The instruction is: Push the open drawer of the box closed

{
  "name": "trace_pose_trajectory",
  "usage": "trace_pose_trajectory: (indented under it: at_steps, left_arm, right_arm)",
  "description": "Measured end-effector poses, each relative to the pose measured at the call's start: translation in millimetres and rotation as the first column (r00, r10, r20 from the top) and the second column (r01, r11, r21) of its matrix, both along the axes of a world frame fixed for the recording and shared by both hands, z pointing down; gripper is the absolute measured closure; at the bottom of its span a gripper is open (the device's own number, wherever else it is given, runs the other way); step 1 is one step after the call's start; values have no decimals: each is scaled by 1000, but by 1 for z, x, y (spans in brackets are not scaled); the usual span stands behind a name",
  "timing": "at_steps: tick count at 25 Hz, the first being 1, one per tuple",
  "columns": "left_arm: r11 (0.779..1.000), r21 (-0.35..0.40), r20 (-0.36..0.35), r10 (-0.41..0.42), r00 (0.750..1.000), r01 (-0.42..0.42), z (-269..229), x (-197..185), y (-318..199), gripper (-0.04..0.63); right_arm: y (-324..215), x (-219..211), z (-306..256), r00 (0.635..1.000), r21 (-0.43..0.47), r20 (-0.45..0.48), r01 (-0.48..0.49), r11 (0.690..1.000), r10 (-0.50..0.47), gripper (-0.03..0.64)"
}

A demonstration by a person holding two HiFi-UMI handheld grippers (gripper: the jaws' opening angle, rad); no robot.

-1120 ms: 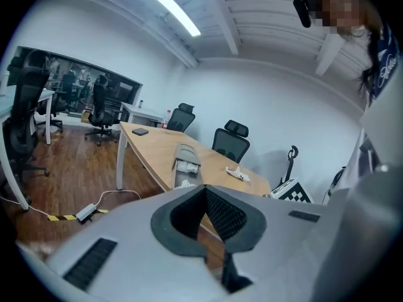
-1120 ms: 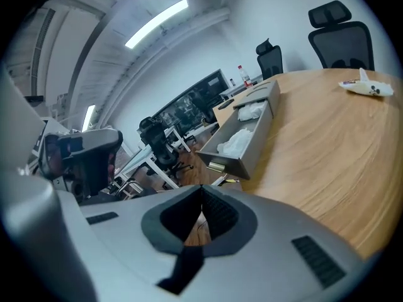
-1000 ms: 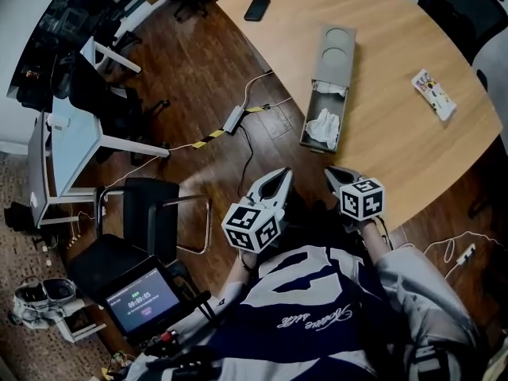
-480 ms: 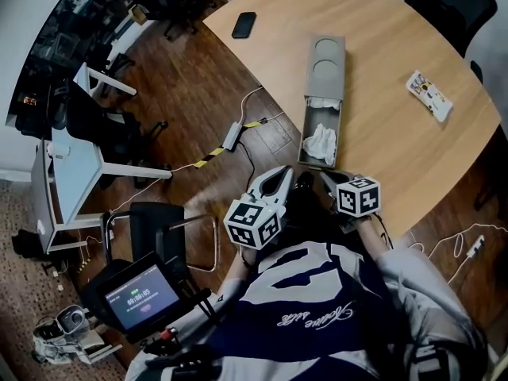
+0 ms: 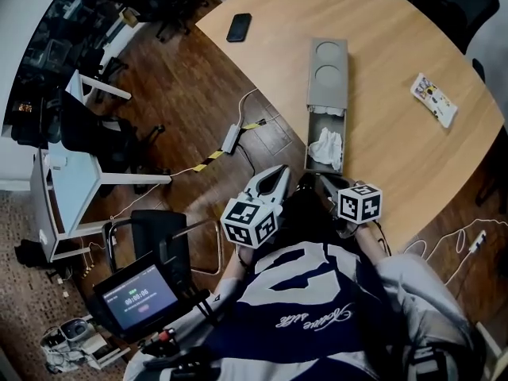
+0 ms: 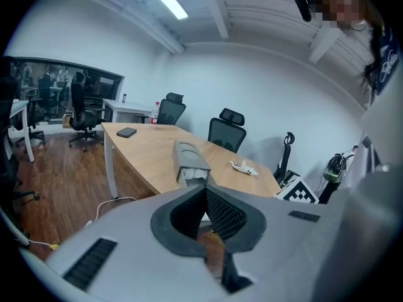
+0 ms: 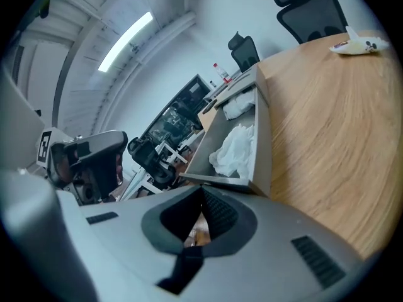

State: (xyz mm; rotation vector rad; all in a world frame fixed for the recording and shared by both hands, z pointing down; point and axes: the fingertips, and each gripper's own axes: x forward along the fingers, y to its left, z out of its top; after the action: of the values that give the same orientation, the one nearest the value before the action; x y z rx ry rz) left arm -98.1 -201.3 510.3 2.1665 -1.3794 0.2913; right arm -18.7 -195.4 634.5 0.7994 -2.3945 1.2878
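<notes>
— Item?
— Box point(image 5: 328, 63): grey, long, lying flat on table point(image 5: 397, 145), two round recesses on top.
— Drawer point(image 5: 324, 120)?
— Grey, open, drawn out toward the table's near edge.

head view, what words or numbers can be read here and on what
None reads clearly.
Screen: a row of digits, too small to read.
Shirt: a line of cursive script, too blurred to read.
Packet on the table: print too small to read.

Left gripper point(image 5: 279, 171) and right gripper point(image 5: 319, 178) hover side by side, jaws together, empty.
</notes>
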Motion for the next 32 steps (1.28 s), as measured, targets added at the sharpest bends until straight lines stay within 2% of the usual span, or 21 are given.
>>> trace_pose_trajectory:
  at_steps: [12,25,32]
  left_arm:
    - [999,-49,-8,22,1000,-22,15,-23,-38,592]
    - [990,-47,-31,133,991,-135,29,-33,-115,592]
    - [988,-29,-38,149,988,-150,27,-32,-121,592]
  right_arm:
    - [-36,-8,-3,999,-6,4,-37,999,37,621]
    - [-122,-14,-7,987,50,-25,-154,987,156,621]
    - [-140,0,-13,978,78,-43,-201,976,205,621]
